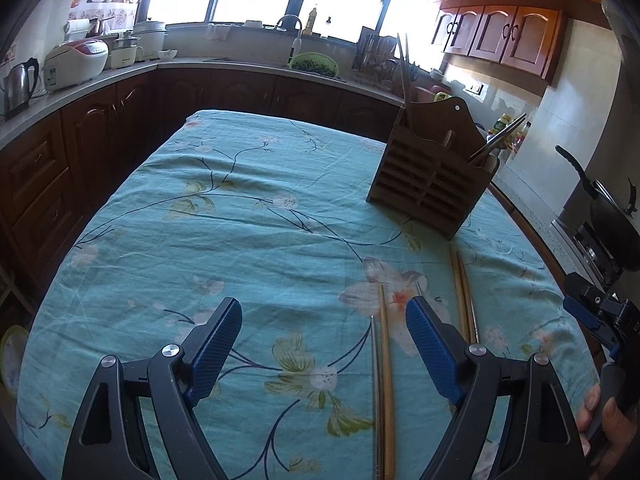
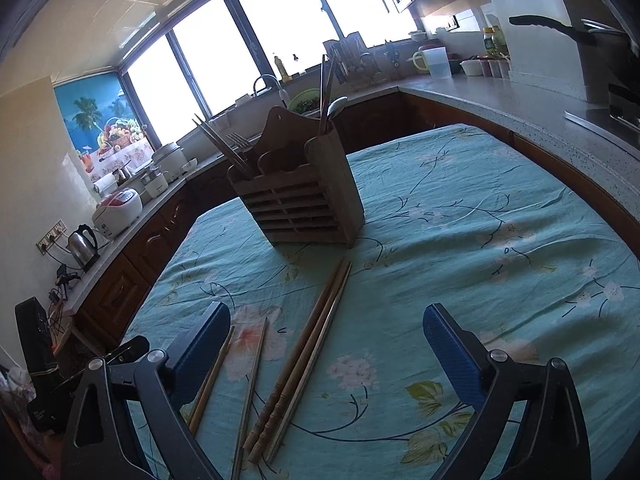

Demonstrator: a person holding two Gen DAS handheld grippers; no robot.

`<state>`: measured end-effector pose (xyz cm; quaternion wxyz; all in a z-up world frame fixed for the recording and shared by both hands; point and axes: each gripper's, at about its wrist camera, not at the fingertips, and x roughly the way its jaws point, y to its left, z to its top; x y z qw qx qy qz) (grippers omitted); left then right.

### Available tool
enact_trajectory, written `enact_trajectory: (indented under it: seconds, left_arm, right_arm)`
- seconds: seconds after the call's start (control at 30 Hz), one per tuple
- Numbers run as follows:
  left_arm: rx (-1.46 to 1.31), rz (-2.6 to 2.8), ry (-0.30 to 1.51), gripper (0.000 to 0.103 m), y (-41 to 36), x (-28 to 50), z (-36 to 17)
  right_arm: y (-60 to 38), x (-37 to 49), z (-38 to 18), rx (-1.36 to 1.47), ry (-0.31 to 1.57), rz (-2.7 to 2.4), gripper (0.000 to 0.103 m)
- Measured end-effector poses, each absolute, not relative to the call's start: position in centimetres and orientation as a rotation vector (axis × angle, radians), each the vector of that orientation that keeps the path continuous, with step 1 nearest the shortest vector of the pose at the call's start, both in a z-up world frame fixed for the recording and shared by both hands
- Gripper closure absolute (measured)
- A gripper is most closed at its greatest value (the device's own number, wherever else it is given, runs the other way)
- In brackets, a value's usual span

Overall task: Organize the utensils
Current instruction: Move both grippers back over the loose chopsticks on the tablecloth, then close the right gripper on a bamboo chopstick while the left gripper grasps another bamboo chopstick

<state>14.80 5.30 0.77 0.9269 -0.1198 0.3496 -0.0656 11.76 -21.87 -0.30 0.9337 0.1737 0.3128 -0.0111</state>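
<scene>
A wooden slatted utensil holder stands on the table with chopsticks, a fork and a spoon in its compartments. Several loose chopsticks lie on the teal floral cloth. In the left wrist view a wooden chopstick and a metal one lie between my fingers, and another pair lies beyond my right finger. My left gripper is open above the cloth. In the right wrist view the chopsticks lie fanned between the fingers. My right gripper is open and empty above them.
The table's teal cloth is ringed by dark kitchen cabinets and a counter. A rice cooker, a kettle and a sink with a green basket stand on the counter. A black pan sits on the stove at right.
</scene>
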Motion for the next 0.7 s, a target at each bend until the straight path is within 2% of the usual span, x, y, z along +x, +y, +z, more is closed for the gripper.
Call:
enact_trajectory:
  seconds: [0.17,0.4,0.47,0.57,0.7]
  left_arm:
    - [-0.245,-0.128,0.737,0.019,5.6,15.3,0.5]
    - [-0.253,-0.116,0.764,0.019,5.8,16.2,-0.1]
    - [-0.255,-0.113,0.763,0.019,5.8,16.3,-0.1]
    - [-0.257,-0.113,0.766,0.019,5.8,16.6,-0.2]
    - [-0.264,-0.119,0.775,0.019,5.7,16.9,-0.3]
  right_arm:
    - [-20.5,14.4,-2.0,0.298,0.741,-0.009,0.030]
    - [-17.9,18.4,-5.9,0.156,0.924,0.025,0.062]
    - [-17.8,19.0,-6.7,0.132,0.949,0.036,0.064]
    - [-17.6,18.9,-6.6,0.081,0.970,0.038,0.073]
    - [-18.1,17.2,-6.4,0.042,1.000,0.085,0.073]
